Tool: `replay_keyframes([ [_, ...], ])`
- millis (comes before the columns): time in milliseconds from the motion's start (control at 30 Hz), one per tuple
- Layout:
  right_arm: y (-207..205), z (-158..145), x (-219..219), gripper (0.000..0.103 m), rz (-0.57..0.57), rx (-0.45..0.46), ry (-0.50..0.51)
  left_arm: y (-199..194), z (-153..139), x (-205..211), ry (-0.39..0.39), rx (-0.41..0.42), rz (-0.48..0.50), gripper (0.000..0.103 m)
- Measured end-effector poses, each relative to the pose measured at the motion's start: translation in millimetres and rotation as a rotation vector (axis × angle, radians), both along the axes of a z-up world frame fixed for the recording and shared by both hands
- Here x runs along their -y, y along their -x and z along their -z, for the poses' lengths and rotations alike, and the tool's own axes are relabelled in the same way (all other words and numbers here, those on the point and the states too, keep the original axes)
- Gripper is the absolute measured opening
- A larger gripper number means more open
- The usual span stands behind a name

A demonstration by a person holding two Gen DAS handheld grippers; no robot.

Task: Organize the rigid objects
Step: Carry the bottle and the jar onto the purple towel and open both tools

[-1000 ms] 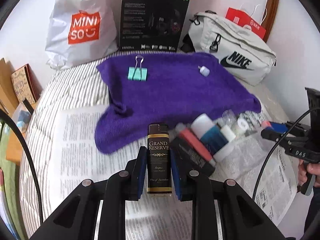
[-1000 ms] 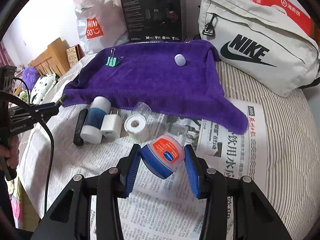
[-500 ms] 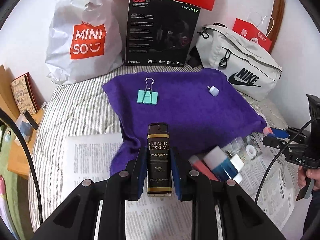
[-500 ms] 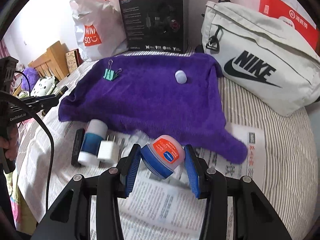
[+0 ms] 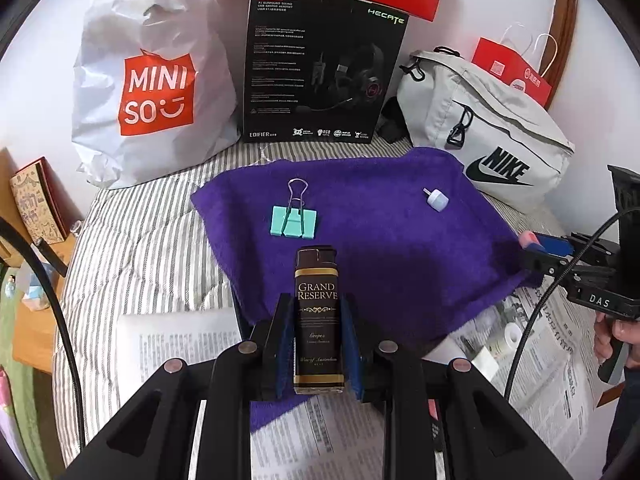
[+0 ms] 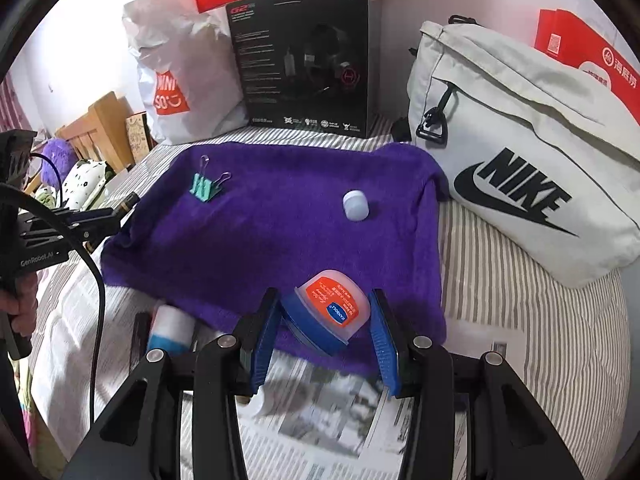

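Observation:
My left gripper is shut on a black lighter labelled Grand Reserve, held upright over the near edge of a purple towel. My right gripper is shut on a small blue-lidded jar with an orange label, tilted, above the towel's near edge. On the towel lie a teal binder clip and a small white cap. The right gripper shows at the right of the left wrist view, the left gripper at the left of the right wrist view.
Newspaper covers the striped bed in front, with a white-and-blue tube and small items on it. Behind the towel stand a Miniso bag, a black headset box and a grey Nike bag.
Both grippers moved forward with their loads, from over the newspaper to the towel's near edge. The clutter on the newspaper slid back toward the bottom of both views.

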State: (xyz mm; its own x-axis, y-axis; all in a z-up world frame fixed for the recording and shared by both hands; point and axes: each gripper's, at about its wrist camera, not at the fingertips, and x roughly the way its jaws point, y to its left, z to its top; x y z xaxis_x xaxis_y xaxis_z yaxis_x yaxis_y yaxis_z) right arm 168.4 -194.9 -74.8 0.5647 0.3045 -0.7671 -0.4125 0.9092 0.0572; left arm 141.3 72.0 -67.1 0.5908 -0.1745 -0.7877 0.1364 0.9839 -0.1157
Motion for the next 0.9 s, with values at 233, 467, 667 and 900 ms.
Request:
replay_keyframes([
  [233,-28.6,11.0,-2.0,0.044,0.011,-0.008,0.008,-19.5,9.4,0.1,0.006,-0.023,0.011,0.023],
  [467,-57.4,30.3,-10.2,0.044,0.009,-0.03,0.03,-37.0,21.3,-1.5,0.02,-0.047,0.013,0.023],
  [667,-76.8,42.6,-17.3,0.044,0.006,-0.051,0.043,-53.3,33.2,-3.3,0.011,-0.074,0.008,0.023],
  [900,-88.7,51.7,-24.0,0.044,-0.002,-0.068,0.074,-65.0,48.1,-1.9,-0.02,-0.109,0.007,0.023],
])
